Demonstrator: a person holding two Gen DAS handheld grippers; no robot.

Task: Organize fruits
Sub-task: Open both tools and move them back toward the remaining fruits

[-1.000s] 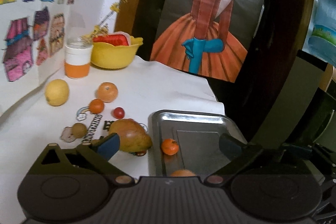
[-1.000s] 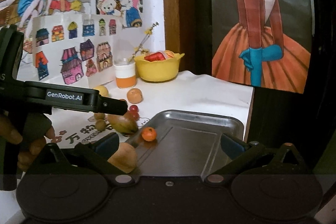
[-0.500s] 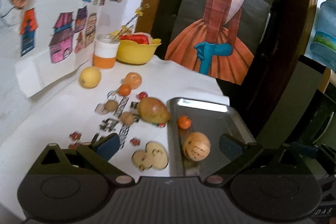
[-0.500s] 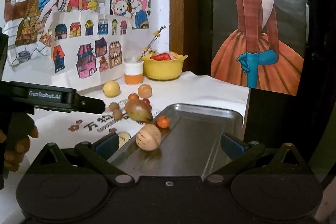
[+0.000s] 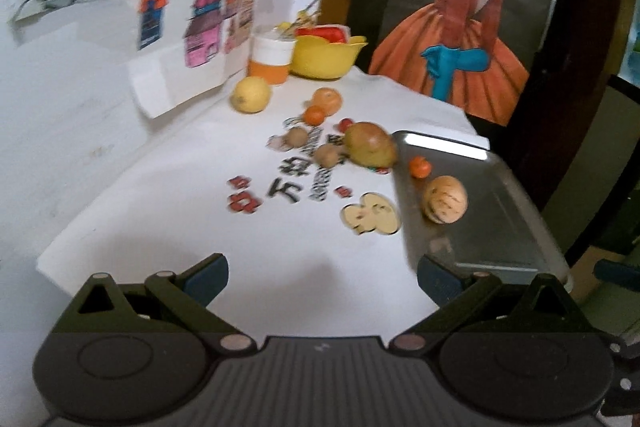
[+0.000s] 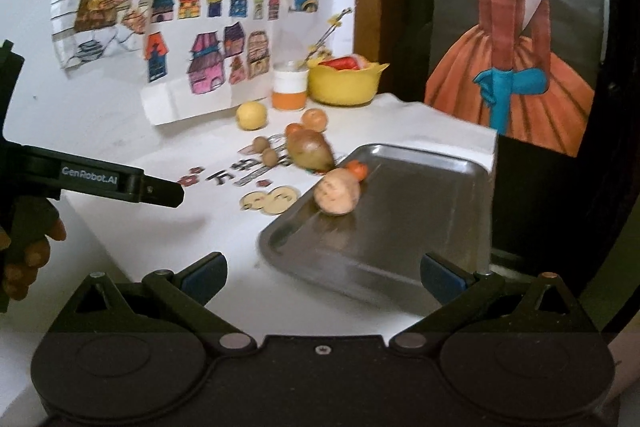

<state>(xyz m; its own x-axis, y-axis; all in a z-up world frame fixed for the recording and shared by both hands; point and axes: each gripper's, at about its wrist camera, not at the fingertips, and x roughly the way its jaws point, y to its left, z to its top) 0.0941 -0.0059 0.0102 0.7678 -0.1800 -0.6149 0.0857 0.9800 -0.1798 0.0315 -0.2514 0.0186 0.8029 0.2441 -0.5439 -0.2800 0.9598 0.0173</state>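
**Two fruits on the tray, both grippers empty**

I am holding my left gripper (image 5: 322,277) above the white table (image 5: 168,211), its fingers spread wide and gripping nothing. My right gripper (image 6: 324,277) is hanging just as open over the near edge of the tray (image 6: 432,211). On the tray a tan melon (image 6: 337,195) is lying near the left rim, with a small tangerine (image 6: 357,170) just beyond it at 12 o'clock. A mango (image 6: 310,149) is sitting on the table just beside the tray's far left corner. At 10 o'clock from the mango two kiwis (image 6: 265,149) are resting close together; a lemon (image 6: 251,115) and two oranges (image 6: 314,119) are lying farther back, near a yellow bowl (image 6: 345,86) and a jar (image 6: 290,85)
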